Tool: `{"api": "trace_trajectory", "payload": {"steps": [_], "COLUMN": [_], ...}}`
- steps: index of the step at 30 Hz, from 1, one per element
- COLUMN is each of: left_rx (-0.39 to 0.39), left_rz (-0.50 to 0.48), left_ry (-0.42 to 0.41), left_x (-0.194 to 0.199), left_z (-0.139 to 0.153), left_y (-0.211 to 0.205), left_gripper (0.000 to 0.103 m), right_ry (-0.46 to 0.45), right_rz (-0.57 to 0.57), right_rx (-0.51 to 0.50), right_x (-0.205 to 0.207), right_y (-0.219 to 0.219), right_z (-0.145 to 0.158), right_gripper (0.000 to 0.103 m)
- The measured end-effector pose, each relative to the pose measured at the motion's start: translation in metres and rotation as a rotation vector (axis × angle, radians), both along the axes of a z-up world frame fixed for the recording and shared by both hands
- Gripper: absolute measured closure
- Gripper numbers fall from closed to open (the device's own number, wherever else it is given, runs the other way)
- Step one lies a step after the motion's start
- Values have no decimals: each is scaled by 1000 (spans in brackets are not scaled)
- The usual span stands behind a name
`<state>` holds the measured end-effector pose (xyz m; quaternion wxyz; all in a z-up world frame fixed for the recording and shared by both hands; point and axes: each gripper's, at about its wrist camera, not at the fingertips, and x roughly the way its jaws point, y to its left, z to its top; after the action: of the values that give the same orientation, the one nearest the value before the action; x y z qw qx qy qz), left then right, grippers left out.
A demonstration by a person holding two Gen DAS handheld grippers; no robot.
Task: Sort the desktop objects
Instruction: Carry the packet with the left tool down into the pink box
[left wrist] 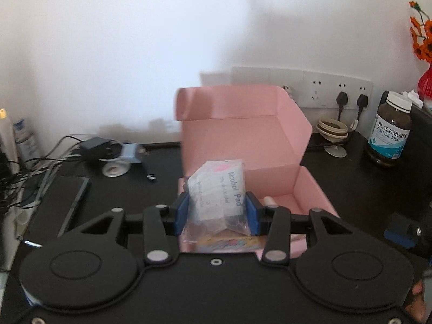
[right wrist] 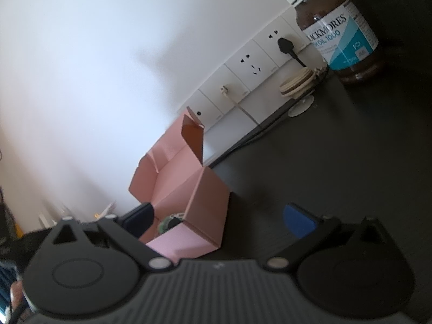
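Left gripper (left wrist: 217,212) clamps alcohol-pad packet (left wrist: 216,189) | above pink box (left wrist: 243,140)

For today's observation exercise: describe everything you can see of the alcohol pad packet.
The alcohol pad packet is a clear, crinkly plastic bag of white sachets, printed "Alcohol Pad" in blue. It stands upright, pinched between the left gripper's blue pads, in front of the open pink box.

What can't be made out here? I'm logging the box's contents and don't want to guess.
- Pink box floor, left wrist view: mostly hidden behind the alcohol pad packet held in the left gripper.
- Round greenish item in the box, right wrist view: dark, half hidden by the box wall.
- Left-edge bottles: blurred, unreadable.
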<state>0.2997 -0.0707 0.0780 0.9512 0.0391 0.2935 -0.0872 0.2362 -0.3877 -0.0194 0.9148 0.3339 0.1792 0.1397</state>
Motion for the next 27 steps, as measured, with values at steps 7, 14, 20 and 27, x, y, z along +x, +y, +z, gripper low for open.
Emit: {"api": "trace_trajectory", "payload": {"steps": [7,14,20,27], "left_rx": [35,115,160,180], "left_rz": [1,17,22,19], "left_ry": [84,112,122,132], "left_x": [29,42,42,40], "left_z": [-27,-46,-56,-54], "left_y": [-18,-17,-19,-20], "left_gripper": [59,59,59,59], "right_ry": [-3,6,16,21], "right_rz": [0,8,7,4], "right_rx": [7,24,36,32], "right_x": [-7,-10,-10,-9], "right_y": [0,-1,-1,0], "right_z": [-2,-3,-3,-2], "right_gripper": [1,1,1,1]}}
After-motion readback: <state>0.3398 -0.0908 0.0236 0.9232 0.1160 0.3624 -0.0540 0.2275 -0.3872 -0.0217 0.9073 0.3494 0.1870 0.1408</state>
